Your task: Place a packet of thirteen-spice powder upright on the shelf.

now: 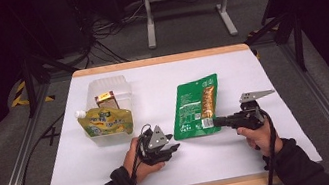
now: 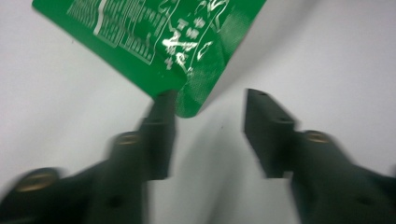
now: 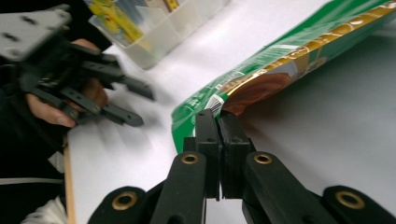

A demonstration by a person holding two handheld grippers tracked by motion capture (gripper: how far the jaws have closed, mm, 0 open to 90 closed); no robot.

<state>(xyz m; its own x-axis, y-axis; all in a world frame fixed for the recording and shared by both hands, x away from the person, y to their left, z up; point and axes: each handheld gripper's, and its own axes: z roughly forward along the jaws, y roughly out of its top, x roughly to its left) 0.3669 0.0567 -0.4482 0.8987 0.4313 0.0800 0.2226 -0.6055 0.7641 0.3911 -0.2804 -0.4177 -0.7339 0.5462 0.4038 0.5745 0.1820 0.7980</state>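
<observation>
Green snack pouch (image 1: 198,106) lies mid-table, its six o'clock corner pinched by my right tongs (image 1: 220,121), my left tongs (image 1: 176,147) spread wide at its seven o'clock; unlifted, with the clear bin (image 1: 107,89) at nine o'clock, I judge everything remains.

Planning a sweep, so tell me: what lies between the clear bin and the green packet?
Bare white table, seen in the high view, separates the clear bin from the green packet.

White-topped table (image 1: 114,167), wood edge. Clear bin (image 1: 101,90) at 10 o'clock; green pouch (image 1: 191,111) just right of centre.
</observation>
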